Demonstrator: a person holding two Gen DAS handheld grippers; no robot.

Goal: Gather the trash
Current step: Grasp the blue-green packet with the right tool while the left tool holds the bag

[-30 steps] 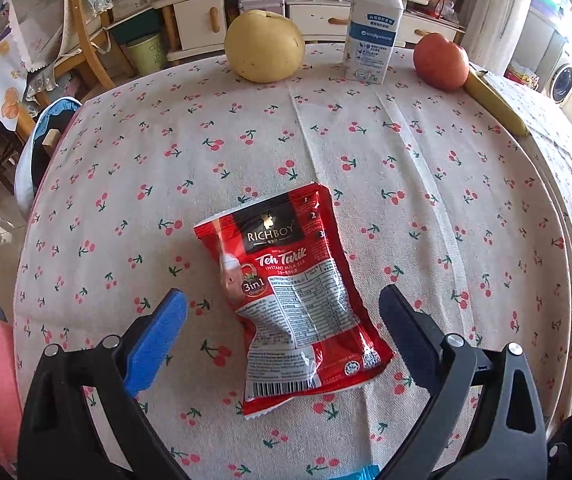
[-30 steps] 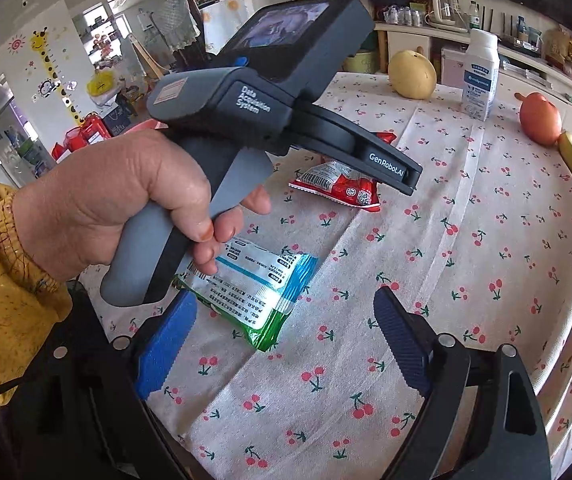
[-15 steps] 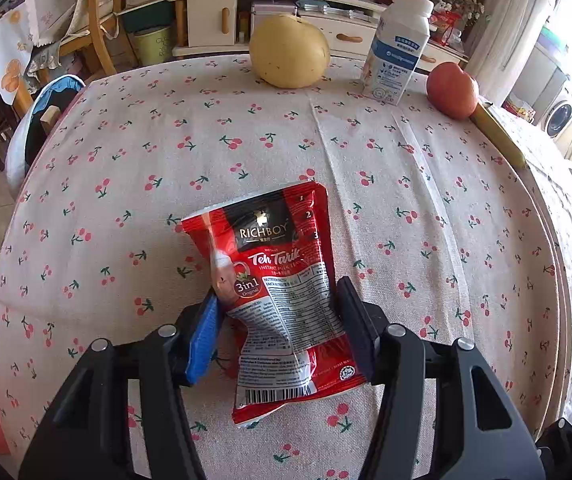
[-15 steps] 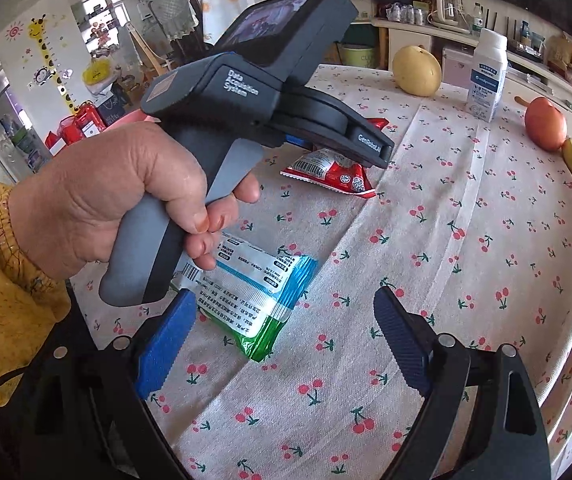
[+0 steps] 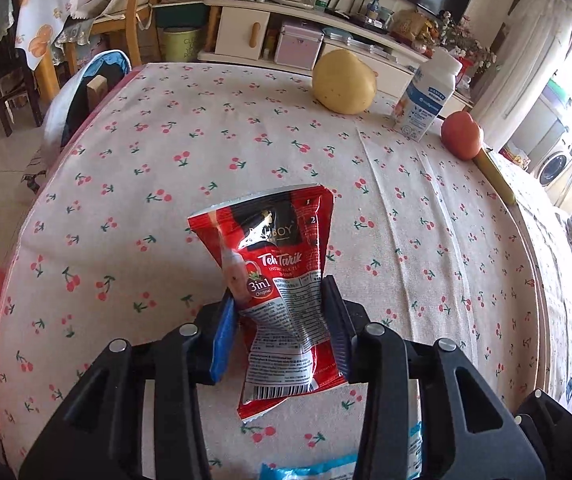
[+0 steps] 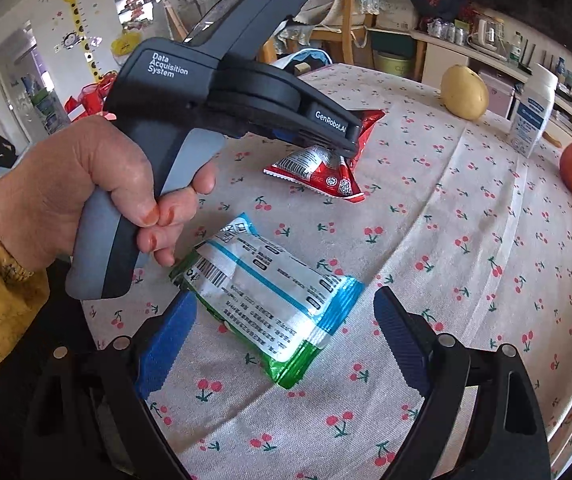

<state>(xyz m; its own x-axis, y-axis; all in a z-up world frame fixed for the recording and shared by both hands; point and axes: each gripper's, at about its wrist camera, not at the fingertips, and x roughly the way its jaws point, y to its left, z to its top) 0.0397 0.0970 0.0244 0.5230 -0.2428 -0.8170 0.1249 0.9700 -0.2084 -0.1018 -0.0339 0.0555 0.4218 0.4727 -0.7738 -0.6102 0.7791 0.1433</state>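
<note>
A red Teh Tarik sachet (image 5: 274, 248) sits crumpled between the blue pads of my left gripper (image 5: 278, 292). The jaws are closing and the pads press on its sides. From the right wrist view, the sachet (image 6: 317, 168) hangs tilted under the left gripper (image 6: 317, 142), with one end near the cherry-print tablecloth (image 5: 166, 140). A green, white and blue wrapper (image 6: 254, 276) lies flat on the cloth. My right gripper (image 6: 286, 298) hovers open over the wrapper's near end, its fingers on either side and not touching. A strip of that wrapper (image 5: 309, 470) shows at the bottom edge.
At the table's far side stand a yellow pear (image 5: 343, 82), a white milk bottle (image 5: 425, 96) and a red apple (image 5: 461, 136), with a banana (image 5: 493, 176) along the right edge. A chair (image 5: 98, 76) stands at the far left corner.
The left jaws went from wide open to pinching the red sachet, which crumpled and tipped up. The right gripper drew closer over the green wrapper and stayed open.
</note>
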